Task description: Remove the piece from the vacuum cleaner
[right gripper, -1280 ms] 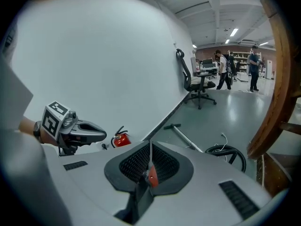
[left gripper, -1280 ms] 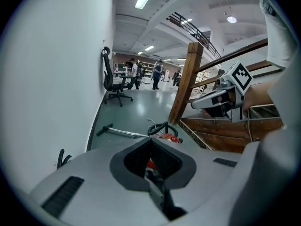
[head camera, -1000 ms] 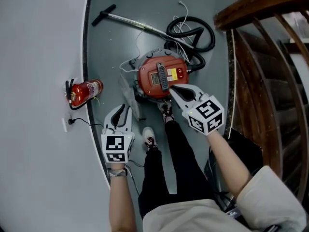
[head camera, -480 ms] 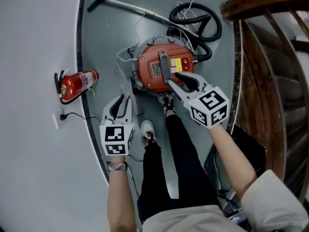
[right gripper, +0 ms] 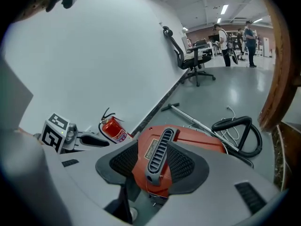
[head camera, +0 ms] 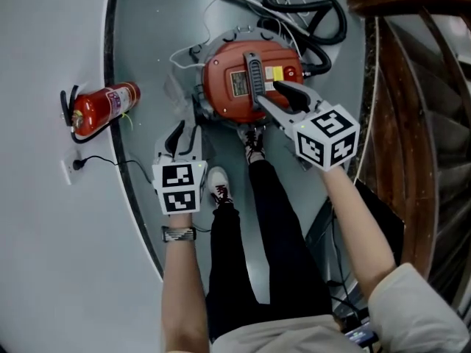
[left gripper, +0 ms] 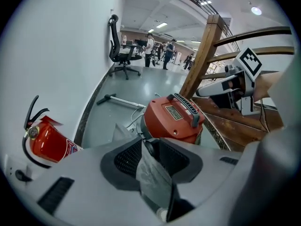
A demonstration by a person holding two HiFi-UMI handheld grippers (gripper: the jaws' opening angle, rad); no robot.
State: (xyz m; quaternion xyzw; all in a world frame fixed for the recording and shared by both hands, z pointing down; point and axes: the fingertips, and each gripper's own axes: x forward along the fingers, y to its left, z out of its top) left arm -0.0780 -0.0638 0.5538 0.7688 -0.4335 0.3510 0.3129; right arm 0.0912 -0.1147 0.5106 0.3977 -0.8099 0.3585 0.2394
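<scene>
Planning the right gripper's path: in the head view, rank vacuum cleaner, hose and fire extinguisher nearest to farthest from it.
1. Vacuum cleaner, directly under the right gripper.
2. Hose, beyond the cleaner.
3. Fire extinguisher, left, by the wall.

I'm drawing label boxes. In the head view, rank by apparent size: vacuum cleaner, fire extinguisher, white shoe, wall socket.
Largest to smallest:
1. vacuum cleaner
2. fire extinguisher
3. white shoe
4. wall socket
The gaps are clear; all lie at about floor level.
</scene>
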